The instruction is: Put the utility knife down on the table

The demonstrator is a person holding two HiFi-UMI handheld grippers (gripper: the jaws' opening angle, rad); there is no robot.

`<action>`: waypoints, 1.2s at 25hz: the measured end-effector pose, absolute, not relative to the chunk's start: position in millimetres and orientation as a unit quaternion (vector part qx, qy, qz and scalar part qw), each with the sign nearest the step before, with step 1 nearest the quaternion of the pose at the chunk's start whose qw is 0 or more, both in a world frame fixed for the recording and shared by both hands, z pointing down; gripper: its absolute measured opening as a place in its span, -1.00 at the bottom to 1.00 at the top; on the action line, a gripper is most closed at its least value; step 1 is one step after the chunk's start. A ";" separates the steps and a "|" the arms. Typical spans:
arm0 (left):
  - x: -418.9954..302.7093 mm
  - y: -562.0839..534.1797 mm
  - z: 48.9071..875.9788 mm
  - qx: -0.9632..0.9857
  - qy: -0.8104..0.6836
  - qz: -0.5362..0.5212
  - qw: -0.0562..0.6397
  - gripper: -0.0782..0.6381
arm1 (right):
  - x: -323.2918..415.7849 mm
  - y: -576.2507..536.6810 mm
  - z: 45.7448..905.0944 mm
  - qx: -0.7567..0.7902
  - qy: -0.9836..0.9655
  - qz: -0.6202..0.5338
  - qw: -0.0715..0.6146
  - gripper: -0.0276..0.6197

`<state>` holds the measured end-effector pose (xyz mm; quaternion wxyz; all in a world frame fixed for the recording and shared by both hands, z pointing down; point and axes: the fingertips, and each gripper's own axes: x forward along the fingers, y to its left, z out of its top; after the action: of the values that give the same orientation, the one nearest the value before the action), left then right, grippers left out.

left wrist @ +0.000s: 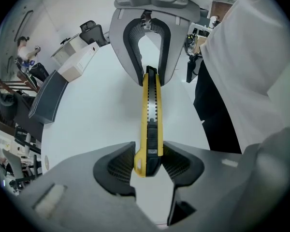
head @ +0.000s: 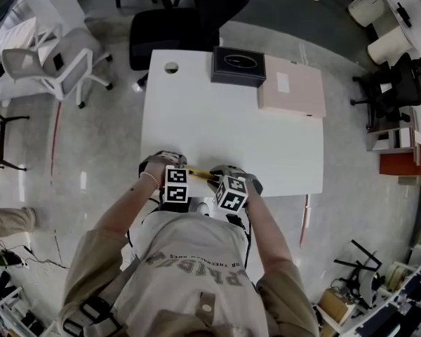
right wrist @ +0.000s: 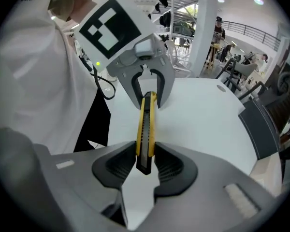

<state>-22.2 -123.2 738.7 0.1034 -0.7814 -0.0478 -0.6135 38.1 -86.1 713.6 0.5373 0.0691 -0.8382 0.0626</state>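
My left hand-held gripper (left wrist: pixel 147 161) and right hand-held gripper (right wrist: pixel 145 161) each clench one end of the yellow utility knife (left wrist: pixel 152 110), level over the white counter's (head: pixel 231 125) near edge.

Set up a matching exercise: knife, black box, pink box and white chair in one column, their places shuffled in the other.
Things:
1. knife
2. black box
3. pink box
4. chair

Places:
A. on the floor, left of the table in the head view
B. at the table's far right corner
C. between the left hand-held gripper and the right hand-held gripper
D. at the table's far edge, next to the pink box

Pairs: 1-C, 2-D, 3-B, 4-A
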 end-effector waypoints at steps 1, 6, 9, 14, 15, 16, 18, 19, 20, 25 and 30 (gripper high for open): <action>-21.9 -123.7 739.3 -0.781 -0.048 -0.614 0.101 -0.30 | 39.2 -86.8 716.6 0.071 -0.835 0.052 0.543 -0.54; -20.2 -124.9 739.9 -0.784 -0.044 -0.612 0.095 -0.30 | 43.0 -89.3 727.1 0.072 -0.816 0.017 0.573 -0.54; -18.1 -122.9 740.4 -0.792 -0.043 -0.602 0.092 -0.29 | 45.6 -87.0 731.2 0.066 -0.815 0.043 0.574 -0.55; -16.6 -121.6 738.2 -0.812 -0.037 -0.577 0.084 -0.28 | 43.8 -87.0 723.1 0.054 -0.829 0.089 0.549 -0.55; -16.2 -122.4 737.1 -0.815 -0.034 -0.572 0.084 -0.28 | 44.0 -87.8 722.3 0.052 -0.830 0.094 0.547 -0.55; -15.9 -123.0 736.5 -0.818 -0.031 -0.568 0.083 -0.28 | 43.9 -88.5 721.6 0.049 -0.831 0.097 0.545 -0.55; -15.8 -123.2 736.5 -0.824 -0.026 -0.561 0.077 -0.28 | 43.5 -89.4 720.8 0.042 -0.833 0.101 0.543 -0.55; -16.1 -123.0 736.7 -0.826 -0.023 -0.558 0.074 -0.28 | 43.1 -89.6 721.0 0.038 -0.833 0.103 0.542 -0.55; -16.7 -122.6 736.9 -0.829 -0.020 -0.555 0.072 -0.28 | 42.6 -89.8 721.2 0.034 -0.833 0.104 0.542 -0.55; -18.8 -122.3 737.5 -0.831 -0.011 -0.552 0.068 -0.28 | 40.9 -91.1 722.4 0.016 -0.833 0.107 0.543 -0.55; -22.5 -123.7 740.6 -0.823 -0.009 -0.563 0.072 -0.28 | 38.1 -92.9 727.3 0.009 -0.830 0.105 0.548 -0.55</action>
<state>-22.5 -123.7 740.6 0.0718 -0.8234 -0.0085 -0.5628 38.1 -92.9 727.3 0.5481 0.0089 -0.8297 0.1054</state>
